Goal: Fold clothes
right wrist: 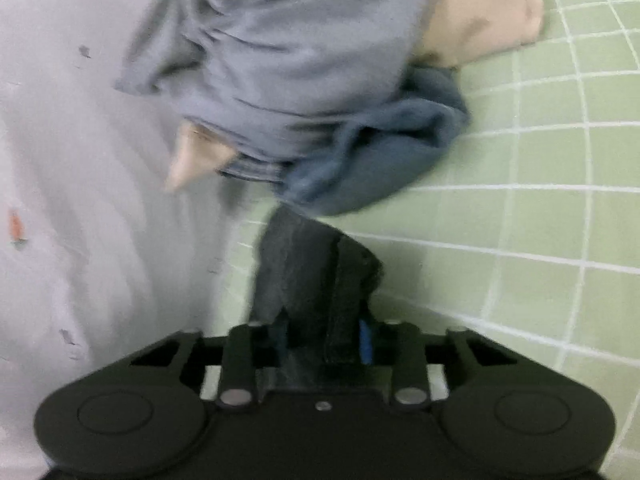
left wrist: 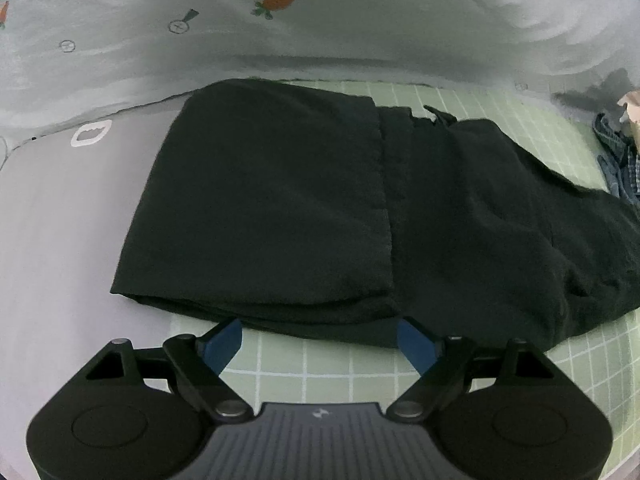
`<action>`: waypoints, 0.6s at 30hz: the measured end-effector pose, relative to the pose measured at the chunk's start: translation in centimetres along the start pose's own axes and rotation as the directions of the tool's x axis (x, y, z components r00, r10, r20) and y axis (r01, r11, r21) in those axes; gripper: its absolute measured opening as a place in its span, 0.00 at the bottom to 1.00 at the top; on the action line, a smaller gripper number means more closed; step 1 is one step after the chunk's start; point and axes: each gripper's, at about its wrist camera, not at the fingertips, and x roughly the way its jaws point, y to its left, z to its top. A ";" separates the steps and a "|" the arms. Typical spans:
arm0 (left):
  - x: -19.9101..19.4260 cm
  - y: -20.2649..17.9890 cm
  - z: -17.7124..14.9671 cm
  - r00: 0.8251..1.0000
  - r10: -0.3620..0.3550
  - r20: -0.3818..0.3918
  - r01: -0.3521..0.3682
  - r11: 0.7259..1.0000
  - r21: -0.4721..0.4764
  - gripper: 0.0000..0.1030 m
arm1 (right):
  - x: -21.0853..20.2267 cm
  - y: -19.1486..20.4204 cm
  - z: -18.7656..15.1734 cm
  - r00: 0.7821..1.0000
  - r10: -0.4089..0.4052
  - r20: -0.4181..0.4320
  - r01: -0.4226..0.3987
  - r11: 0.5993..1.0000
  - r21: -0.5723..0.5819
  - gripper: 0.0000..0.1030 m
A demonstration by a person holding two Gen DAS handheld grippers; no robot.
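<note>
Green grid mat (left wrist: 352, 364), carrot-print sheet (left wrist: 280, 40)

Left wrist view steeply down, near black garment (left wrist: 320, 208), right view blurred, shallower, perhaps sharing green mat (right wrist: 540, 200)

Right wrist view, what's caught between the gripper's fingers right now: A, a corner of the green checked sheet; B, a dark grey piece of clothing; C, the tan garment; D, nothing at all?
B: the right gripper has a dark grey garment between its nearly closed fingers, while the tan garment lies farther off in the pile.
</note>
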 end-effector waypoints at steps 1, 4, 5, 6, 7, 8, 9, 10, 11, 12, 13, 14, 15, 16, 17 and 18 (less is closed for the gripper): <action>-0.1 0.4 0.0 1.000 -0.002 0.004 0.002 1.000 -0.003 0.83 | -0.5 1.2 -0.2 1.000 0.018 0.008 -0.018 0.999 -0.044 0.28; -0.2 1.3 -0.3 1.000 0.004 0.010 -0.004 1.000 -0.007 0.83 | -1.9 6.2 -1.4 0.998 0.064 0.017 -0.057 0.963 -0.265 0.26; -0.3 1.7 -0.5 1.000 0.006 0.008 -0.006 1.000 -0.009 0.83 | -2.4 7.8 -2.1 0.996 0.088 0.017 -0.078 0.947 -0.311 0.26; -0.4 2.1 -0.7 1.000 0.004 0.008 -0.003 1.000 -0.012 0.83 | -2.8 9.4 -2.8 0.994 0.111 0.013 -0.099 0.931 -0.352 0.25; -0.6 2.5 -0.9 1.000 0.001 0.007 -0.001 1.000 -0.016 0.83 | -3.1 10.9 -3.6 0.991 0.134 0.005 -0.122 0.915 -0.383 0.25; -0.7 3.0 -1.1 1.000 -0.006 0.007 0.007 1.000 -0.021 0.83 | -3.5 12.4 -4.5 0.988 0.157 -0.004 -0.145 0.899 -0.414 0.24; -0.9 3.6 -1.4 1.000 -0.013 0.005 0.013 1.000 -0.027 0.83 | -3.8 14.0 -5.5 0.983 0.181 -0.017 -0.170 0.881 -0.441 0.24; -1.0 4.2 -1.6 1.000 -0.019 0.003 0.019 0.999 -0.033 0.83 | -4.1 15.6 -6.7 0.977 0.209 -0.039 -0.203 0.863 -0.464 0.24; -1.1 4.8 -1.7 1.000 -0.019 0.004 0.020 0.999 -0.032 0.83 | -4.2 17.1 -8.1 0.970 0.235 -0.067 -0.238 0.842 -0.484 0.24; -1.2 5.4 -1.8 1.000 -0.020 0.005 0.020 0.999 -0.031 0.83 | -4.3 18.5 -9.5 0.962 0.257 -0.095 -0.269 0.821 -0.503 0.24; -1.2 6.0 -1.9 1.000 -0.020 0.005 0.020 0.999 -0.030 0.83 | -4.2 19.9 -11.0 0.953 0.274 -0.127 -0.299 0.801 -0.518 0.24; -1.1 6.7 -2.0 1.000 -0.014 0.005 0.014 1.000 -0.025 0.83 | -3.8 21.1 -12.7 0.945 0.283 -0.164 -0.326 0.783 -0.530 0.24; -1.0 7.2 -2.0 1.000 -0.009 0.003 0.009 1.000 -0.023 0.83 | -3.3 22.3 -14.6 0.937 0.285 -0.203 -0.350 0.763 -0.544 0.24; -0.8 8.0 -1.9 1.000 -0.003 -0.002 0.003 1.000 -0.027 0.83 | -2.6 23.3 -16.8 0.931 0.267 -0.247 -0.363 0.737 -0.570 0.24; -0.6 8.6 -1.9 1.000 0.001 -0.006 -0.002 0.999 -0.033 0.83 | -1.4 24.1 -19.3 0.931 0.225 -0.289 -0.360 0.705 -0.611 0.24; -0.5 9.3 -1.8 1.000 0.004 -0.009 -0.004 0.999 -0.038 0.83 | -0.1 24.6 -21.7 0.934 0.160 -0.321 -0.341 0.672 -0.658 0.26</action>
